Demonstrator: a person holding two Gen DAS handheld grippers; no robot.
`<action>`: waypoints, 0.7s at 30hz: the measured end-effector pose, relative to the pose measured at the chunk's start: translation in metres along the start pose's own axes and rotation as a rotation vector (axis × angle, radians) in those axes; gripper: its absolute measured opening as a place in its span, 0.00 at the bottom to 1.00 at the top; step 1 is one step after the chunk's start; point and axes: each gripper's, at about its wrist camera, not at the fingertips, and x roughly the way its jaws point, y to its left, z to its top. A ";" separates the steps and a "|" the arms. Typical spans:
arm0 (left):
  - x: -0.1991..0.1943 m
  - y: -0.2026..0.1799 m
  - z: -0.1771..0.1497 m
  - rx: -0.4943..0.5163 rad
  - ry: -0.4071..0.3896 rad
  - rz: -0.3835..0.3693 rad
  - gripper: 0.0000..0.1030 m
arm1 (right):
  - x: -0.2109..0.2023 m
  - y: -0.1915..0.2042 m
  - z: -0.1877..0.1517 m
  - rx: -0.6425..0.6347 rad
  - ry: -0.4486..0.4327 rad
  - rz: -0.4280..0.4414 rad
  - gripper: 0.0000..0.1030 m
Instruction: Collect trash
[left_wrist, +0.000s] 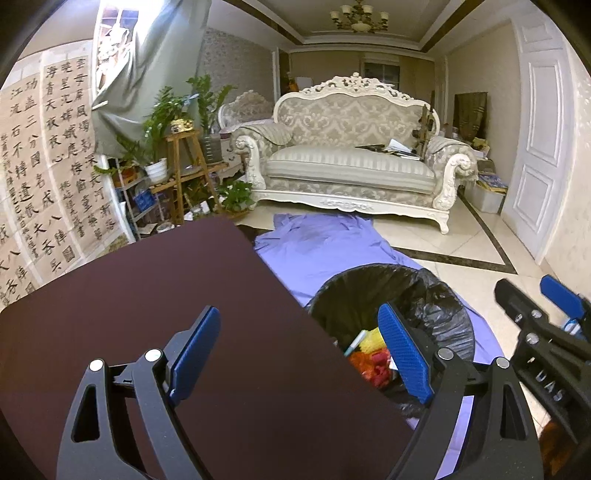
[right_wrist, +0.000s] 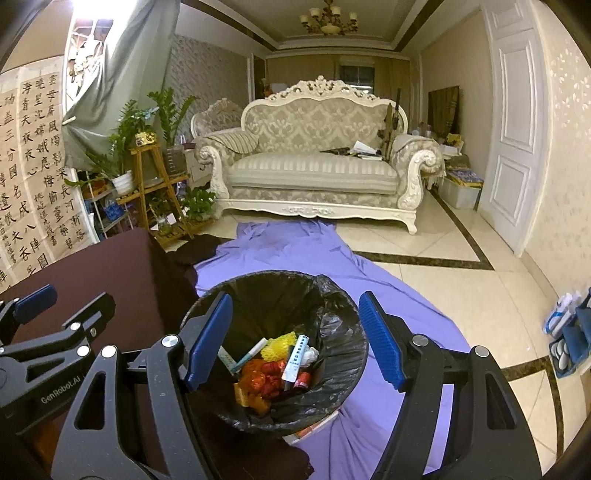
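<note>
A trash bin (right_wrist: 332, 398) lined with a black bag stands on a purple sheet (right_wrist: 295, 251) beside a dark brown table (left_wrist: 166, 295). Inside lie several pieces of trash (right_wrist: 277, 365): a yellow net, red and orange wrappers, white tubes, a pen. My right gripper (right_wrist: 295, 336) hangs open above the bin mouth with nothing between its blue pads. My left gripper (left_wrist: 301, 354) is open over the table's right edge, its right pad above the bin (left_wrist: 443, 317), and it holds nothing. Each gripper shows at the edge of the other's view.
An ornate white sofa (left_wrist: 351, 162) stands at the far end. Potted plants on a wooden stand (left_wrist: 181, 162) and calligraphy sheets (left_wrist: 44, 184) line the left wall. A white door (right_wrist: 513, 147) and storage boxes are on the right. A blue caddy (right_wrist: 569, 332) sits on the tile floor.
</note>
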 end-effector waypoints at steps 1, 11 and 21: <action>-0.004 0.002 -0.002 -0.007 0.000 0.004 0.82 | -0.004 0.002 0.000 -0.004 -0.006 0.004 0.67; -0.027 0.016 -0.007 -0.041 -0.016 0.030 0.82 | -0.030 0.008 0.001 -0.020 -0.044 0.025 0.68; -0.031 0.019 -0.010 -0.046 -0.025 0.030 0.82 | -0.036 0.012 -0.002 -0.034 -0.054 0.025 0.68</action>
